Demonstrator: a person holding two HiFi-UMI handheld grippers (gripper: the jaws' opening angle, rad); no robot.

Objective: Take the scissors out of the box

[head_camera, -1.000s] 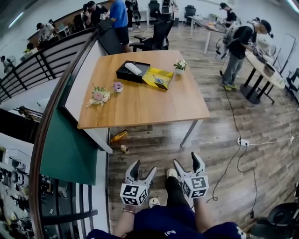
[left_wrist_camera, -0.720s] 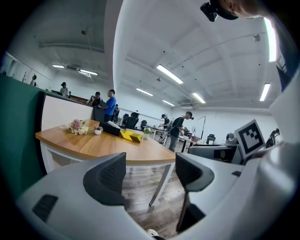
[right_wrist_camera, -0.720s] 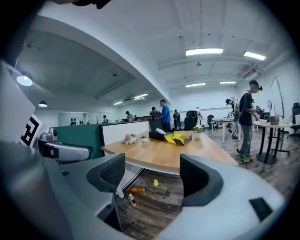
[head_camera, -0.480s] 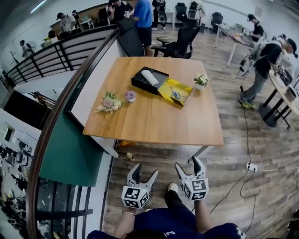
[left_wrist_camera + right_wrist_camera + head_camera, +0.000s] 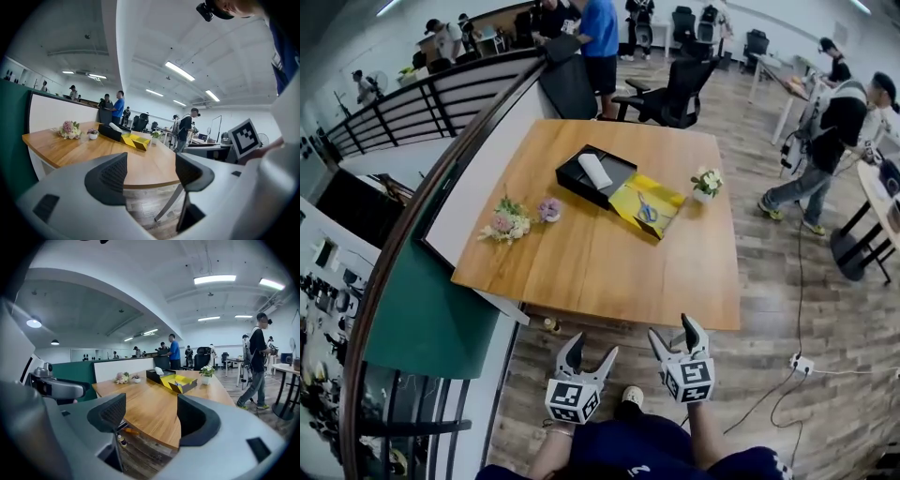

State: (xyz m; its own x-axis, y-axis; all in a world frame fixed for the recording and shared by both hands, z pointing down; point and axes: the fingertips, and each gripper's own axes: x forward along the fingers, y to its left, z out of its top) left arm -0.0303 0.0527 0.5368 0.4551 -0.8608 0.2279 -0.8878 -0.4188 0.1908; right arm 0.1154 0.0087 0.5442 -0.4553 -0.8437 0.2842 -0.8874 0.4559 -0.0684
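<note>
Left gripper point(image 5: 591, 347) and right gripper point(image 5: 673, 330) hung spread and empty off the near edge of the table point(image 5: 600, 267), scissors point(image 5: 646, 208) lying in the yellow box point(image 5: 623, 197) well beyond, so a hurried long reach could shove the box or miss the handles.
</note>
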